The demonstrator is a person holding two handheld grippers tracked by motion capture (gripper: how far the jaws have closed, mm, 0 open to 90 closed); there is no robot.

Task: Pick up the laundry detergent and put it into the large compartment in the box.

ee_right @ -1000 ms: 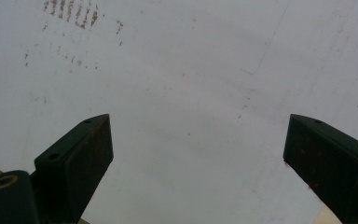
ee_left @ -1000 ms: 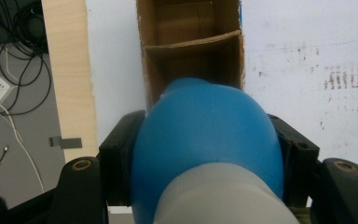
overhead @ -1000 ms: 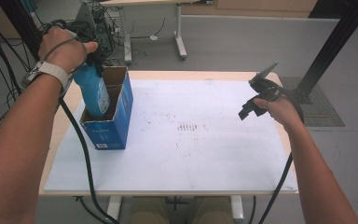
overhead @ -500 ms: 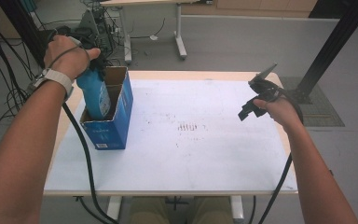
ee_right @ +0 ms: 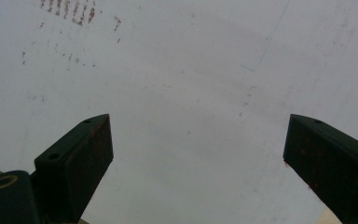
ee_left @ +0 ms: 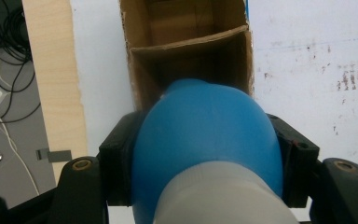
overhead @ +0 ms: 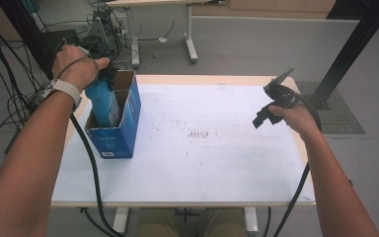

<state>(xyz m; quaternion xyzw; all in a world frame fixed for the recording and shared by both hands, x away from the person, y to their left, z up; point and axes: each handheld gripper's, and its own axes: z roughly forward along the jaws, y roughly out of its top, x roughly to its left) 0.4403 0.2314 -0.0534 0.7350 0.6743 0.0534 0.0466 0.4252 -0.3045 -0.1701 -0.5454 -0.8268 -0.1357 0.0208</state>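
Left gripper clamped on the blue bottle is sinking lower than a second ago, bottle base now going into the blue carton compartment directly below it, so placement is nearly done; right gripper is idling, jaws apart, over bare bench.

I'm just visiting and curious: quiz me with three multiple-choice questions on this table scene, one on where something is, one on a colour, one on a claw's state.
1. Where is the bottle?
A. Lying on the table
B. Going into the cardboard box
C. On the floor

2. What colour is the bottle's body?
A. Red
B. Green
C. Blue

3. How does the right claw stand?
A. Open, holding nothing
B. Shut on the bottle
C. Shut on the box

Key: 1 B, the left claw holds it at the box's open top. 2 C, it looks blue in both views. 3 A, its jaws stand apart over the bare white table.
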